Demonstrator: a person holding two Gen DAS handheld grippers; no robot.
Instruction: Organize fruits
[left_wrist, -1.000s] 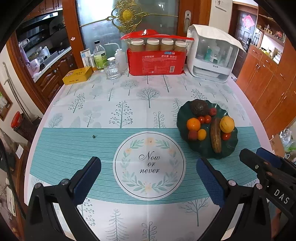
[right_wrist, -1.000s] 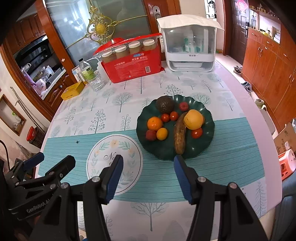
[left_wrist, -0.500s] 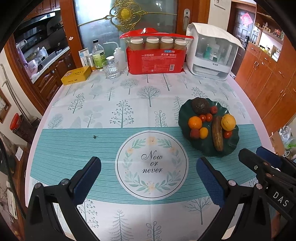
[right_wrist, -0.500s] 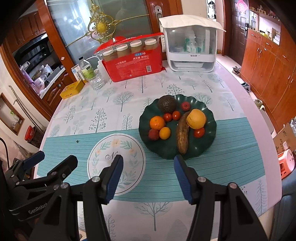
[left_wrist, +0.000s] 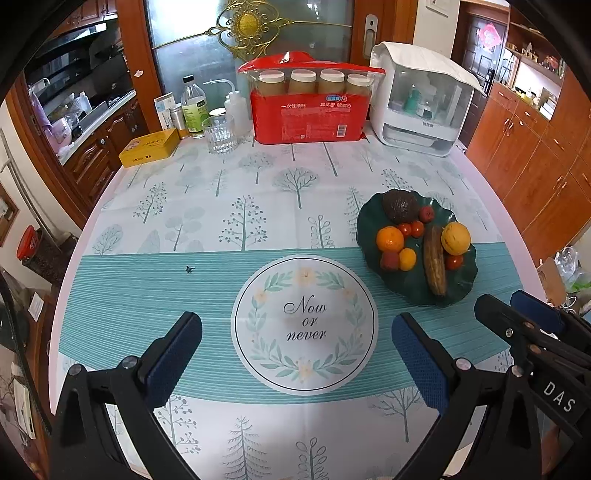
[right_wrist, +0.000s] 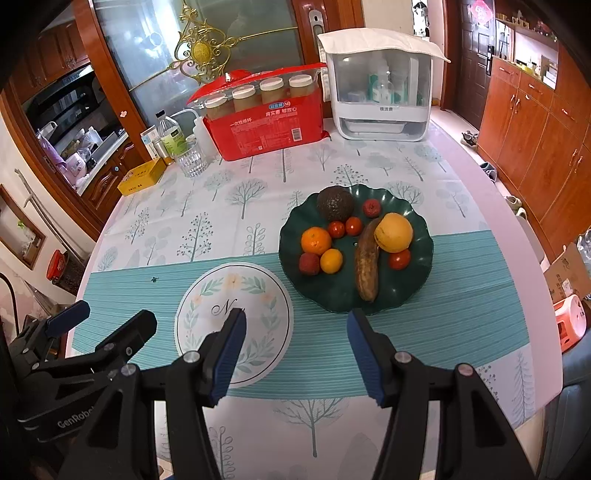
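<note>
Both claws, left claw (left_wrist: 295, 354) and right claw (right_wrist: 295, 350), agape, empty; green plate (right_wrist: 413, 280) holds fruit.

Round worktop (left_wrist: 476, 173) under a tree-print cloth (left_wrist: 258, 206): green fruit plate (right_wrist: 421, 266), red cup pack (left_wrist: 308, 118), glass (left_wrist: 219, 134), yellow tin (left_wrist: 149, 147).

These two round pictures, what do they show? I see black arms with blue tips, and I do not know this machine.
No robot: a person holds one two-finger tool in each hand, with a wide-angle camera on each. One picture looks along the left gripper, the other along the right gripper. Both stand open above the table and hold nothing. On the tree-print tablecloth lies a dark green wavy-edged plate holding a browned banana, a dark avocado, oranges and small red fruits. Behind stand a red paper-cup package and a white storage box.
</note>
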